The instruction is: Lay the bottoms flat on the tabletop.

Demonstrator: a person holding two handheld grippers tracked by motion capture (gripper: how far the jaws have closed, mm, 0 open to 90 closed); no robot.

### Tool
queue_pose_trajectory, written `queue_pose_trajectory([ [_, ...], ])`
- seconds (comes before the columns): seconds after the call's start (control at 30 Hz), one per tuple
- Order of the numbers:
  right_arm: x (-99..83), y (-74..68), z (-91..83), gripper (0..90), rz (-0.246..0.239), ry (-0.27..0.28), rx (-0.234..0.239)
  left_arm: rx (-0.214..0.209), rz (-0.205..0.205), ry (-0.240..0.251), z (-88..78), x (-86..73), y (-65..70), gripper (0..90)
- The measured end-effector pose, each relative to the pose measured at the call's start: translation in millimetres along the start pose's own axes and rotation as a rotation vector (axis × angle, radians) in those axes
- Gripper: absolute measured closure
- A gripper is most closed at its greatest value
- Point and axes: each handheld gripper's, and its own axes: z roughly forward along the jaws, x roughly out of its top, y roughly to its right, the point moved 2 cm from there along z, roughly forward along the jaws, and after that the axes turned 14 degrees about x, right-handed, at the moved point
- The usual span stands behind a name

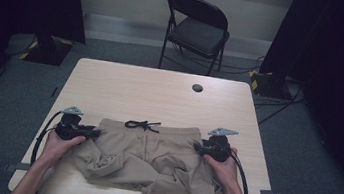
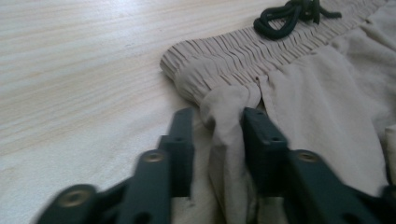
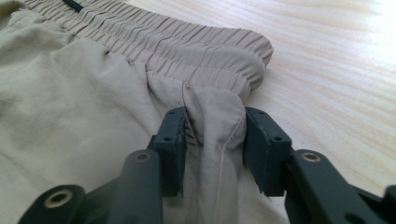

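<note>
Folding chair, wooden table, floor cables

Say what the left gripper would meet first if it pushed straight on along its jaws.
The left gripper already has a fold of the beige shorts between its jaws. Straight ahead, it would probably meet the gathered elastic waistband just beyond the fold, then bare table, though depth is hard to judge.

Beige shorts on wooden table

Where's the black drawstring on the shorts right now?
High view: the black drawstring lies knotted at the middle of the beige shorts waistband, on its far edge, between the two grippers.
</note>
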Motion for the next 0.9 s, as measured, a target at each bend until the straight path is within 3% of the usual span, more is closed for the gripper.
queue_pose_trajectory([
  [0.2, -0.7, -0.8, 1.3, 72.3, -0.001, 0.011, 0.0, -0.006, -0.003, -0.011, 6.1, -0.5, 0.8, 75.8],
  [0.3, -1.2, -1.9, 1.7, 76.7, 0.004, 0.012, 0.004, -0.011, -0.011, -0.015, 7.2, -0.9, 2.1, 84.7],
  [0.4, -0.4, -3.6, 1.3, 86.1, 0.002, 0.021, 0.014, -0.026, -0.025, 0.004, 6.3, -0.1, 2.3, 86.9],
  [0.47, 1.4, -3.7, -1.6, 87.1, 0.007, 0.042, 0.022, -0.051, -0.059, 0.046, 0.3, 2.9, 1.8, 87.2],
  [0.53, 4.8, -4.1, -6.5, 87.3, 0.004, 0.068, 0.03, -0.055, -0.062, 0.068, -3.8, 4.7, 3.1, 87.4],
  [0.9, 29.9, -15.2, -44.9, 88.2, -0.017, 0.225, 0.047, -0.057, -0.036, 0.2, -34.1, 27.7, 15.0, 87.9],
])
